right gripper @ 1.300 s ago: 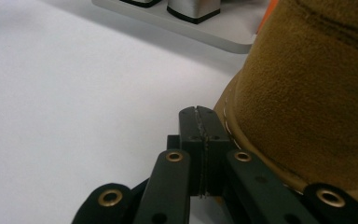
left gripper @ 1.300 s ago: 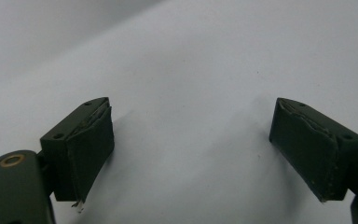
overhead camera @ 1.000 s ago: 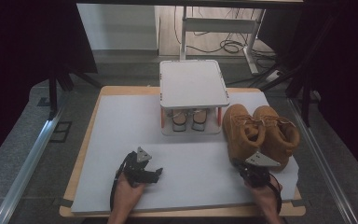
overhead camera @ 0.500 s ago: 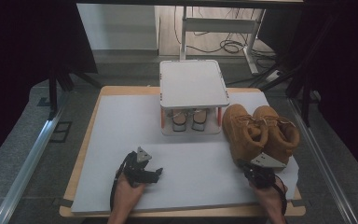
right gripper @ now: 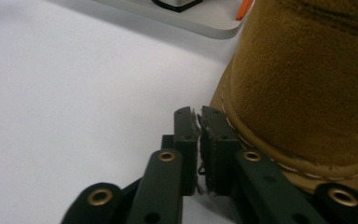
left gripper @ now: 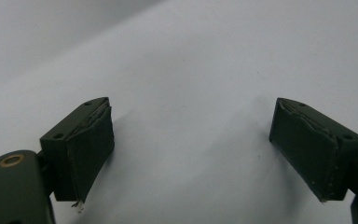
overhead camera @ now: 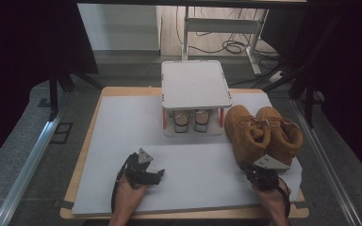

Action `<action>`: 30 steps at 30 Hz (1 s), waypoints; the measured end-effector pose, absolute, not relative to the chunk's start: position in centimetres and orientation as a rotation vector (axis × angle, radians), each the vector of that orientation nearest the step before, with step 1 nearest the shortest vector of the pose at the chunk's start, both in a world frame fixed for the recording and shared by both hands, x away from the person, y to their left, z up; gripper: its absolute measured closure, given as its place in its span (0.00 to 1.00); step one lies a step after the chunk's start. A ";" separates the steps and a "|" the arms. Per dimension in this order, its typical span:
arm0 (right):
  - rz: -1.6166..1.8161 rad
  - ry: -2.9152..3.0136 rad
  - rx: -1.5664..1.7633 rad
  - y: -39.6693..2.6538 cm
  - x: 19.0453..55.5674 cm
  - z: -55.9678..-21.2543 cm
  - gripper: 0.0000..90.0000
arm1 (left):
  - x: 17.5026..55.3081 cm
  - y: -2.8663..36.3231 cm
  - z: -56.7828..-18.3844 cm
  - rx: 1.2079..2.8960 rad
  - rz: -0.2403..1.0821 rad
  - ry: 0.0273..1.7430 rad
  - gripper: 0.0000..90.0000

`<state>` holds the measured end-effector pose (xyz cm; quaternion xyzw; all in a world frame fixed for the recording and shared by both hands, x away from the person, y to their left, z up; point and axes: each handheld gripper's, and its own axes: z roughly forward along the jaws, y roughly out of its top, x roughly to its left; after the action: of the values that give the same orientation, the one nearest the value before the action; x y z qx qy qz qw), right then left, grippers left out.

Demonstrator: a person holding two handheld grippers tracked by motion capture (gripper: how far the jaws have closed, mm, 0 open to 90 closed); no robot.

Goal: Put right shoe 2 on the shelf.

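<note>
A white rack (overhead camera: 196, 92) held two shoes (overhead camera: 192, 121) underneath. The right claw (right gripper: 199, 122), almost pressed together and just beginning to part, pinched nothing beside a tan boot (right gripper: 307, 79); the left claw (left gripper: 191, 140) stood spread.

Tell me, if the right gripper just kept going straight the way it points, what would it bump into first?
Most likely the nearer tan boot. The right gripper, jaws nearly shut with nothing between them, sits right at its heel edge. Depth is unclear; it might just skim the boot's side toward the white rack beyond.
</note>
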<state>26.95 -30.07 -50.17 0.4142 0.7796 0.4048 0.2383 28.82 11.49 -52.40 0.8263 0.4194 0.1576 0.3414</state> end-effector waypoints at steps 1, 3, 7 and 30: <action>1.111 2.134 1.133 -30.1 26.9 -50.1 0.92 | 28.8 11.5 -52.4 2.149 0.410 1.091 0.15; 1.130 2.130 1.131 -30.3 26.5 -50.0 0.88 | 28.8 11.5 -52.4 2.149 0.410 1.091 0.15; 1.148 2.105 1.131 -30.7 25.8 -49.7 0.76 | 28.8 11.5 -52.4 2.149 0.410 1.091 0.15; 1.210 1.874 1.251 -32.3 25.9 -48.5 0.08 | 28.8 11.5 -52.4 2.149 0.410 1.091 0.15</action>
<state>25.87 -32.25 -48.45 0.4685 0.7016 0.4530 0.2882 28.82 11.48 -52.41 0.8261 0.4195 0.1578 0.3416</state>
